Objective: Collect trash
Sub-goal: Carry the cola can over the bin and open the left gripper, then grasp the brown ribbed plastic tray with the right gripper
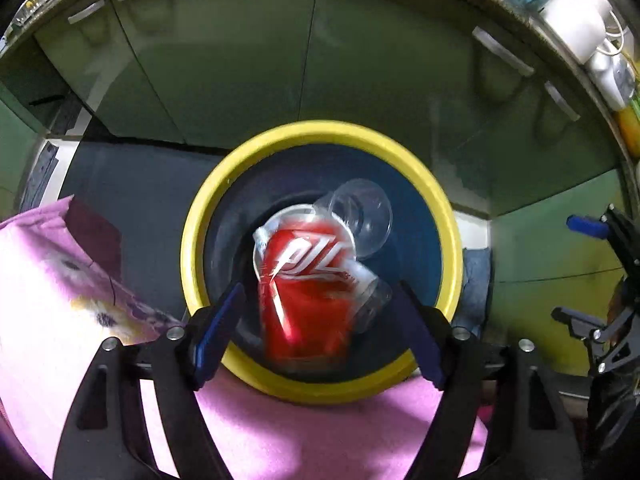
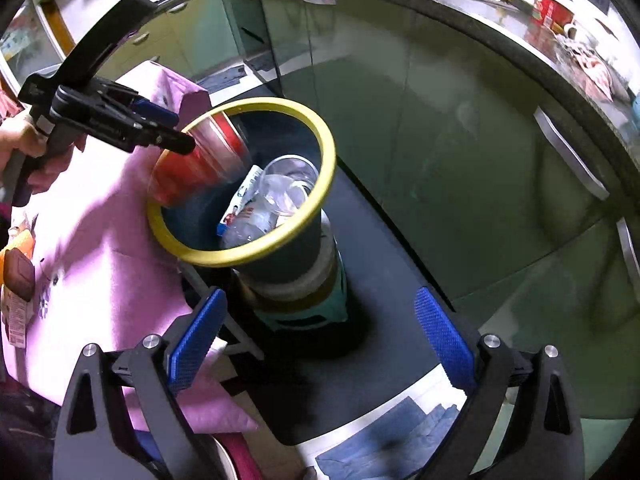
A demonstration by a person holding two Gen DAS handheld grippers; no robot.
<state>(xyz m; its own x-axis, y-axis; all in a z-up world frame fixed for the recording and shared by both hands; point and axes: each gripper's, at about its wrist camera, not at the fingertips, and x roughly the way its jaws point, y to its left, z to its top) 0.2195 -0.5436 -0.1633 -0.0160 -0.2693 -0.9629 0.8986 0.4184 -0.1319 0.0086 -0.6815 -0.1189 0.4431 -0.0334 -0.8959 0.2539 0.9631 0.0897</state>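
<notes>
Can (image 1: pixel 304 296) dropped over bin (image 1: pixel 192 240); left gripper (image 1: pixel 320 320) wide, right gripper (image 2: pixel 320 336) wide, empty; release centered inside rim.

R hand-held gripper (image 2: pixel 320 344) low in frame, blue pads wide apart, nothing btwn them. L hand-held gripper (image 2: pixel 176 130) at upper left, over bin (image 2: pixel 256 254) rim; blurred red can (image 2: pixel 200 160) just below its tips, can't tell if touching. Clear cup (image 2: pixel 288 184) & wrapper (image 2: pixel 240 204) inside bin. Pink-clothed table (image 2: pixel 100 248) beside it.
</notes>
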